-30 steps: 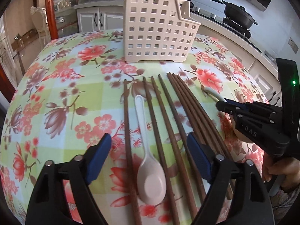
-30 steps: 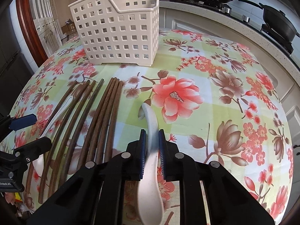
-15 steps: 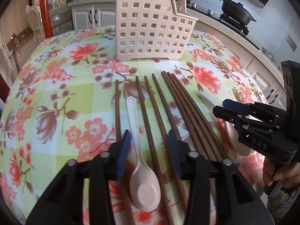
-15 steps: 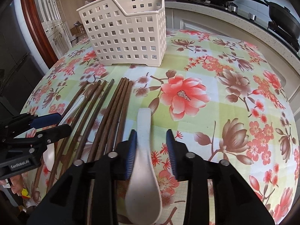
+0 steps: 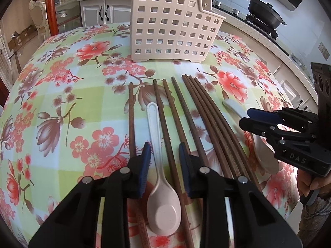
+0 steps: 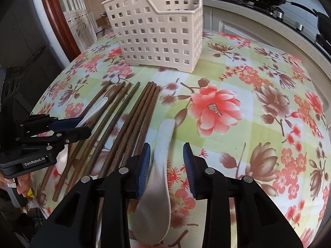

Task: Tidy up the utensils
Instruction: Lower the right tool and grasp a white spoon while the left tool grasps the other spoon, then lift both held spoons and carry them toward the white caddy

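Observation:
A white perforated utensil basket (image 5: pixel 171 20) stands upright at the far side of the floral table; it also shows in the right wrist view (image 6: pixel 157 31). Several brown chopsticks (image 5: pixel 194 119) lie side by side in front of it. My left gripper (image 5: pixel 163 155) is open, its jaws astride the handle of a pale pink spoon (image 5: pixel 161 186) and one chopstick. My right gripper (image 6: pixel 166 157) is open around a white spoon (image 6: pixel 159 175) that lies on the cloth, with its left pad (image 6: pixel 144 161) close to or against the handle.
The floral tablecloth (image 6: pixel 258 124) covers a round table whose edge curves away at right. A kitchen counter with a stove and black pans (image 5: pixel 264 12) lies beyond. White cabinets (image 5: pixel 99 14) and a red wooden frame (image 5: pixel 49 6) stand behind the table at left.
My left gripper narrowed from wide open and moved forward over the pink spoon. My right gripper opened, letting go of the white spoon's handle, and rose a little.

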### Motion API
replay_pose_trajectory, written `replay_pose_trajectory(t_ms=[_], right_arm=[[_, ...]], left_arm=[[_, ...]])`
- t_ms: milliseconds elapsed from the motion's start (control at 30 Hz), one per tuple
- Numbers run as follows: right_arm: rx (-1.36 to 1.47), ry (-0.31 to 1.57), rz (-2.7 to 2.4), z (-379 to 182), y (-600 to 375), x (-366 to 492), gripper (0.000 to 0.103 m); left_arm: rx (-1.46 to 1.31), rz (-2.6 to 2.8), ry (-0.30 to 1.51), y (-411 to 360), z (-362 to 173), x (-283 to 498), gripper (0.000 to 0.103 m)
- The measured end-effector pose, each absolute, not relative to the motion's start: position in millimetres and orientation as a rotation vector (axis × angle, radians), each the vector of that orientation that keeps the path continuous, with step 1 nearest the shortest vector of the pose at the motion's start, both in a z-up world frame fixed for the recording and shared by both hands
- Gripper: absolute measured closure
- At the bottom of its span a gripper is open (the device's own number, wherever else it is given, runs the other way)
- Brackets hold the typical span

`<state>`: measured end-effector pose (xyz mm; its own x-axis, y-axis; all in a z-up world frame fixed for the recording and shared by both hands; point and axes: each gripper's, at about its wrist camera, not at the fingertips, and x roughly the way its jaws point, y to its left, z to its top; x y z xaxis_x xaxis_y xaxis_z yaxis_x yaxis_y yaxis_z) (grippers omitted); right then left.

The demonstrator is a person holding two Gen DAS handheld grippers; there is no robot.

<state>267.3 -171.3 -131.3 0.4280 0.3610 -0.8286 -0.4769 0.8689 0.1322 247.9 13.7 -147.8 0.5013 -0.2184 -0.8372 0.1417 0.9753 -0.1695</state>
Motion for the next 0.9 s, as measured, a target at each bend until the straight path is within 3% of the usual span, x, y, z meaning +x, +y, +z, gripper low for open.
replay_pose_trajectory(t_ms=[500, 600, 667, 900], right_arm=[[-0.208, 1.025, 0.502, -135.9, -162.4, 281.0, 0.087], [-0.188, 1.015, 0.498, -133.1, -165.9, 279.3, 0.087], [-0.174, 1.0, 0.497, -128.3, -168.6, 276.2, 0.087], [-0.17, 0.953, 0.49, -112.4, -170.0, 264.6, 0.087]], left_arm=[[-0.052, -0.207, 1.036, 12.3, -148.3, 254.5, 0.084], [-0.049, -0.201, 1.022, 13.2, -145.0, 253.8, 0.096], [-0.059, -0.2, 1.012, 14.7, -142.0, 252.3, 0.099], [-0.084, -0.213, 0.976, 18.7, -133.6, 238.7, 0.099]])
